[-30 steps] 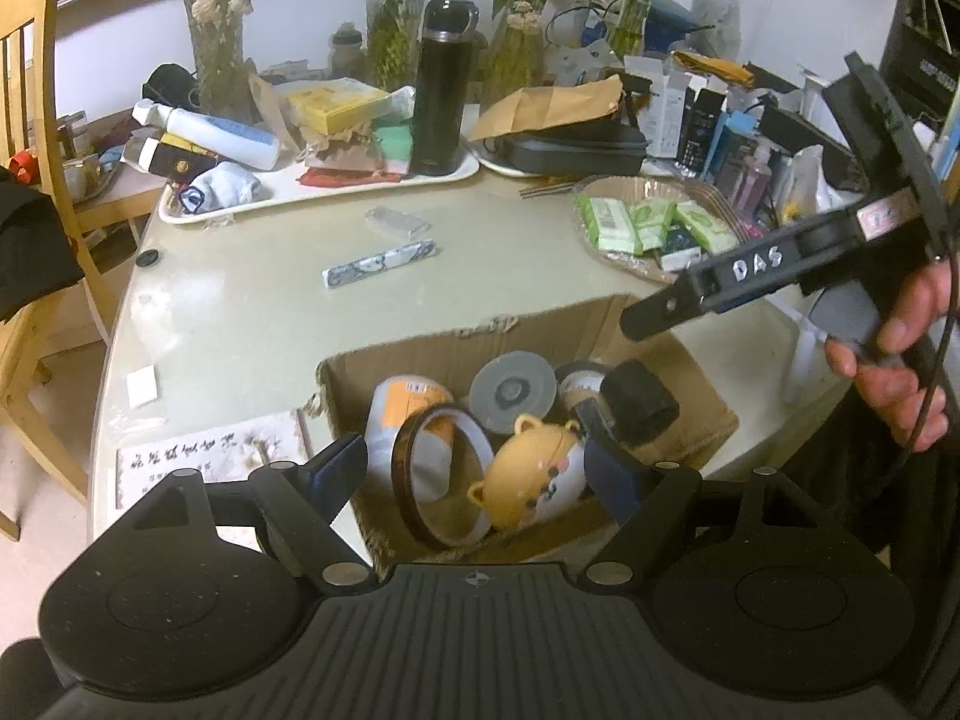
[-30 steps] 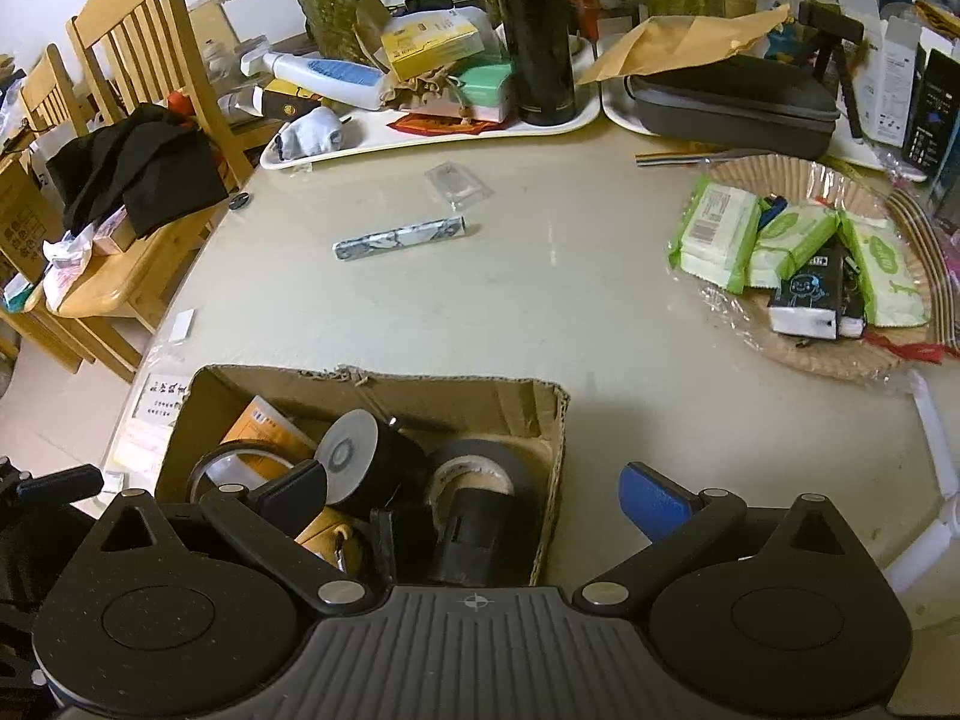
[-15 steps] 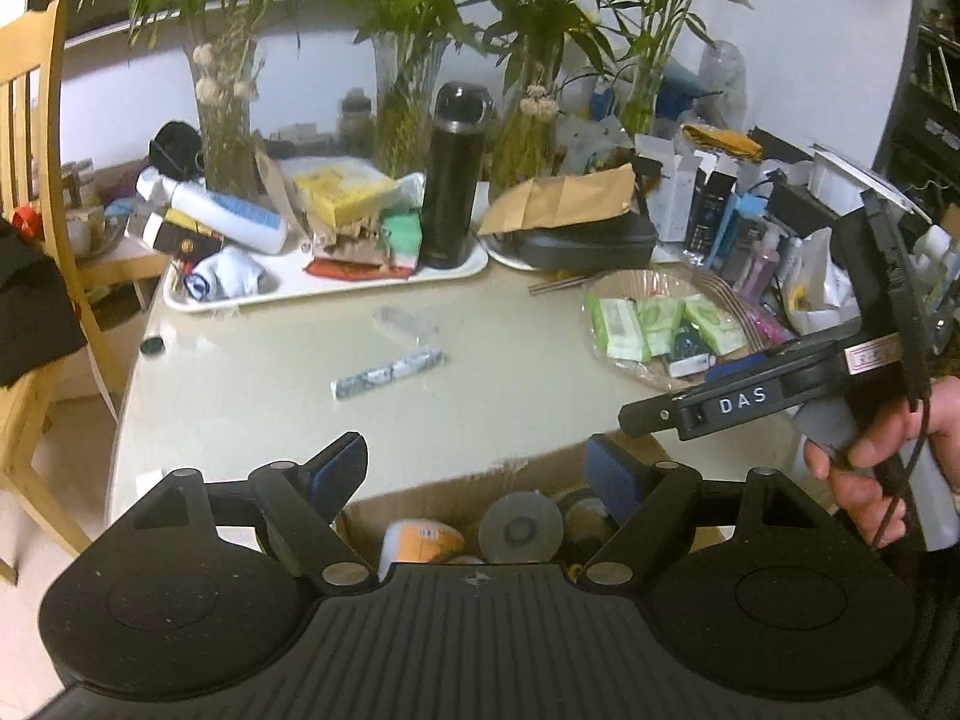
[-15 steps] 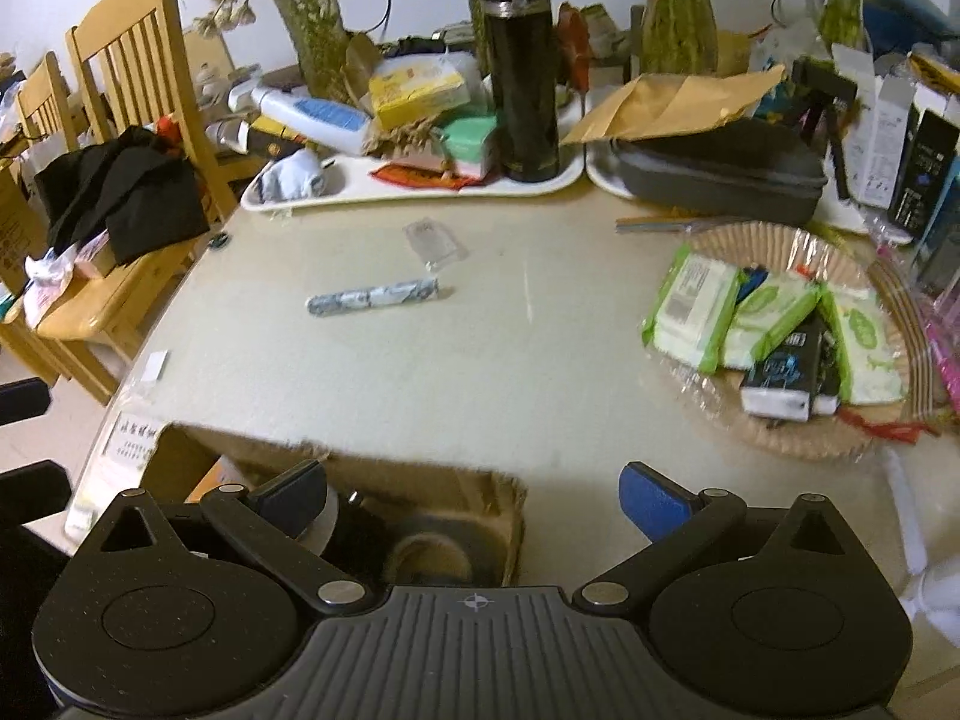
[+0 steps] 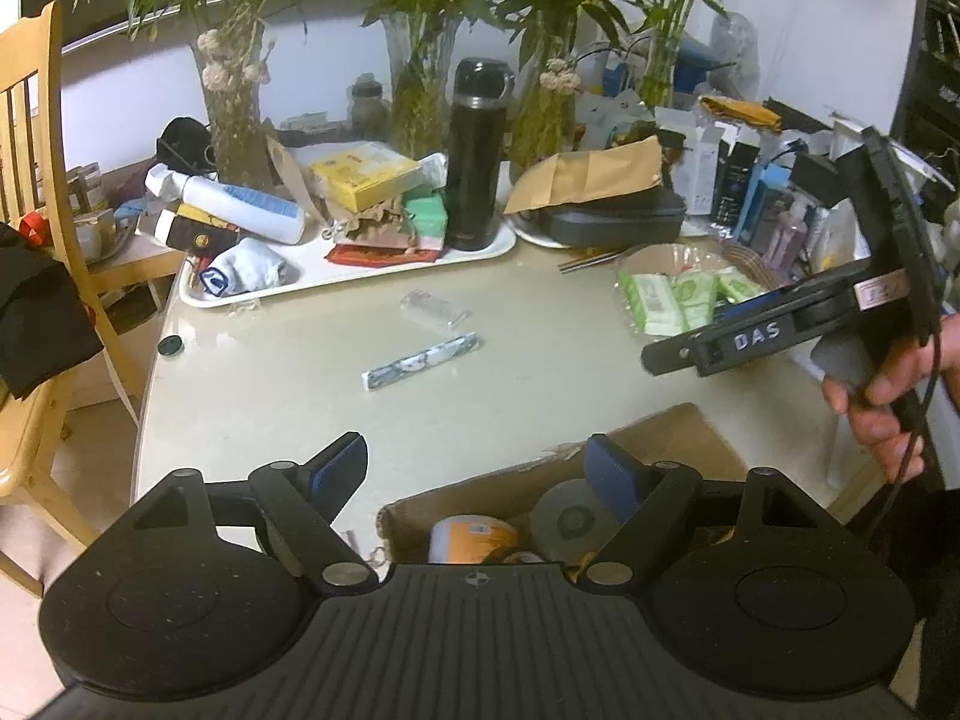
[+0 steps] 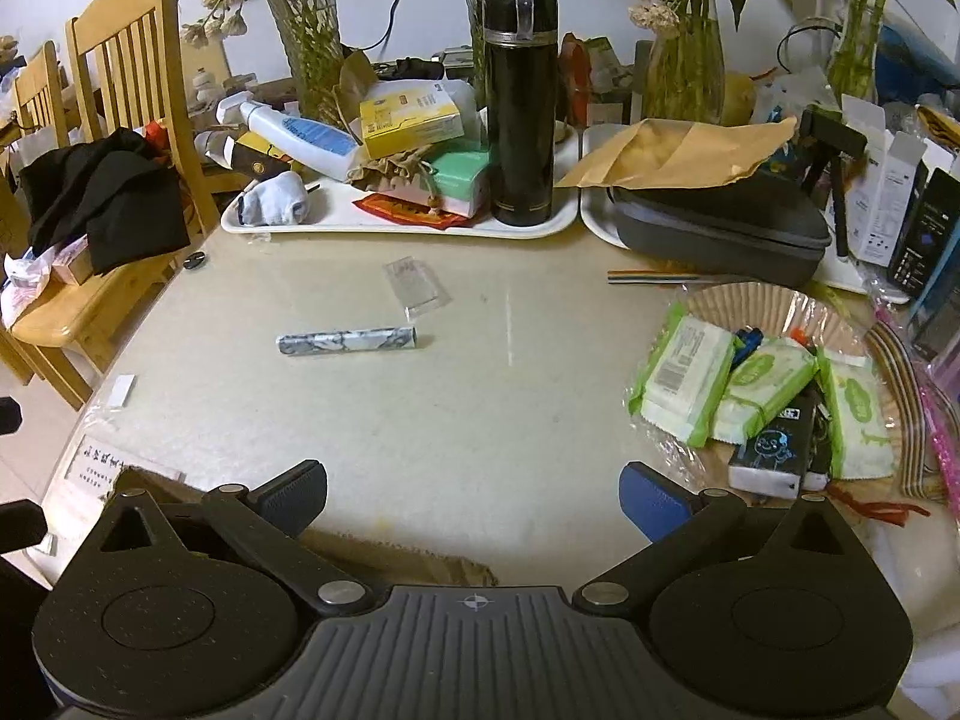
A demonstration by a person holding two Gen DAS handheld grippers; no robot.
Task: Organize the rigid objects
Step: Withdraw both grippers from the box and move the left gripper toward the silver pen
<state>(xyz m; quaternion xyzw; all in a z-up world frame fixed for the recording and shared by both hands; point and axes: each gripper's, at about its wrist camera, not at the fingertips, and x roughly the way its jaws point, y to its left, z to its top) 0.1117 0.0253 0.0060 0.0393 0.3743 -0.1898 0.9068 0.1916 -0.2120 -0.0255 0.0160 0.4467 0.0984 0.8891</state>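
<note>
While the box (image 5: 600,480) at 6 o'clock already holds tape rolls, both claws, left claw (image 5: 480,474) and right claw (image 6: 474,498), gape wide, empty. Marbled tube (image 6: 346,341) lies mid-bench, 11 o'clock, not boxed yet.

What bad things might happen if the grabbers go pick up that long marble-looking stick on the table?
1. The marbled stick looks round and lies flat, so it might roll or slip from the jaws.
2. The clear plastic piece lies close behind it and could get nudged.
3. The cardboard box sits at the table's near edge, right under both open grippers; a bump could push it off.
</note>
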